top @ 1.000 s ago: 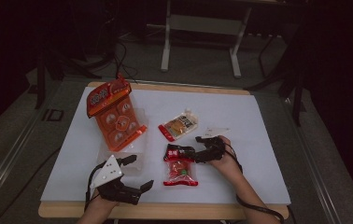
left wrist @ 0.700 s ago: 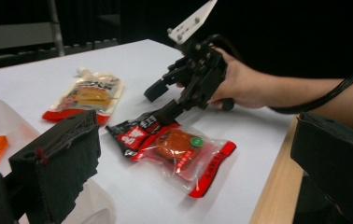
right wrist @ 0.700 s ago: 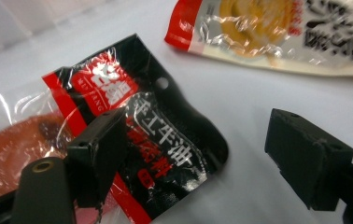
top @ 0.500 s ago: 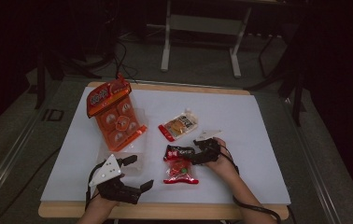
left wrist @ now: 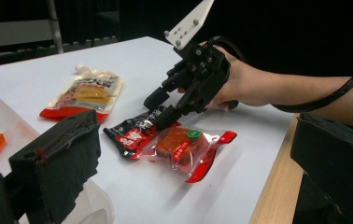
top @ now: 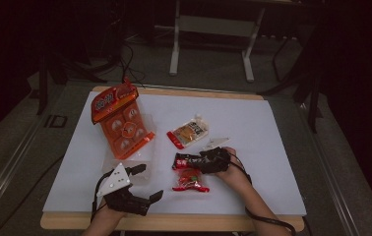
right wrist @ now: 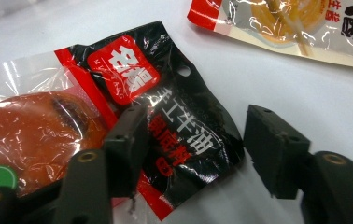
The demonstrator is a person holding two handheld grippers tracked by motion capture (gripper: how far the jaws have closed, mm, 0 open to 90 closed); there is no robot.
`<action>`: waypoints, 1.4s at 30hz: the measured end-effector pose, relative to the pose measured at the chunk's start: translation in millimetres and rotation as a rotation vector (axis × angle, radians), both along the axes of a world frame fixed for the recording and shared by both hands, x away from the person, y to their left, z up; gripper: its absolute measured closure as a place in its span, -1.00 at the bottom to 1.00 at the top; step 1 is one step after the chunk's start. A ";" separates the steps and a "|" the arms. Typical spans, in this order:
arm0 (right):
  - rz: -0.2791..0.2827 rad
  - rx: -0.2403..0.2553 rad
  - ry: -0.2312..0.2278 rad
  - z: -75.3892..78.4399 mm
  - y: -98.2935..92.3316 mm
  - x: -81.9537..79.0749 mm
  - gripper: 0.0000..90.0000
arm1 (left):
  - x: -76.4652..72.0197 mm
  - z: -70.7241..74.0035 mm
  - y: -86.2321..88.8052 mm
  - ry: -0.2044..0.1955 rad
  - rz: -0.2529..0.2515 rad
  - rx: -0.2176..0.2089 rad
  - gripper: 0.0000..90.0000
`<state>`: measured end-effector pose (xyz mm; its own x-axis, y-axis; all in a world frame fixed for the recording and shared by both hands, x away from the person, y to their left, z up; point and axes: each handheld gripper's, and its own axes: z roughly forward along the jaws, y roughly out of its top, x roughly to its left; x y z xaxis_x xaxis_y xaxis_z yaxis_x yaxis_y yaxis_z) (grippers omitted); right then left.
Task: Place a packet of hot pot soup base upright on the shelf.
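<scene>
Our right gripper [top: 188, 162] is down on the black top end of the red and black clear-windowed plastic sauce packet [top: 189, 173], which lies flat on the white table sheet [top: 272, 147] near the front edge, right of centre. Its jaws have just been closing and now straddle that black flap: in the right gripper view one pad sits on the packet [right wrist: 132, 126] and the other stands clear just beside the flap's edge, so the jaws remain apart and nothing is pinched. From the left gripper view we see the same gripper [left wrist: 163, 109] angled down, its lower jaw tip touching the packet [left wrist: 174, 144] where black film meets the orange block inside.

Our left gripper [top: 147, 184] rests low at the front left of the sheet, jaws wide apart and holding nothing. It lies just beside a clear plastic tray [top: 130, 160], on which the lower end of a large orange blister pack with round compartments [top: 120, 123] rests.

Behind the sauce packet, near but apart, lies a pale pouch with a red bottom edge and orange contents [top: 189, 132].
</scene>
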<state>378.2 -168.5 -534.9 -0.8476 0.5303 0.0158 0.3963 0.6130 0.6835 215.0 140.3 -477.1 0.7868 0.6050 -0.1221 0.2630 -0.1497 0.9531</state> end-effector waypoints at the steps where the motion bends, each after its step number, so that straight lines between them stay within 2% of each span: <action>1: 0.003 -0.005 0.002 0.7 0.5 -0.2 0.03 | -0.1 -0.1 -0.1 0.000 0.000 0.001 -0.96; 8: 0.005 -0.009 0.001 2.6 2.8 -4.4 0.36 | -0.5 0.3 -0.1 -0.006 0.003 0.008 -0.96; 11: 0.016 -0.008 -0.007 2.7 3.1 -7.5 0.57 | -1.0 0.4 -0.1 -0.011 0.005 0.014 -0.96; 17: 0.023 0.004 0.047 5.9 2.6 -8.6 0.94 | -0.8 0.4 -0.2 -0.011 0.005 0.017 -0.96; 21: 0.019 -0.012 0.044 10.6 5.6 -11.0 0.96 | -0.8 0.8 0.3 -0.009 0.005 0.022 -0.95; 25: 0.020 -0.005 0.032 16.4 5.8 -13.4 0.97 | -1.2 1.0 0.6 -0.011 0.007 0.031 -0.96; 42: 0.035 0.071 -0.014 48.1 -6.6 -29.9 0.98 | 0.5 -0.4 1.3 -0.009 0.016 0.033 -0.95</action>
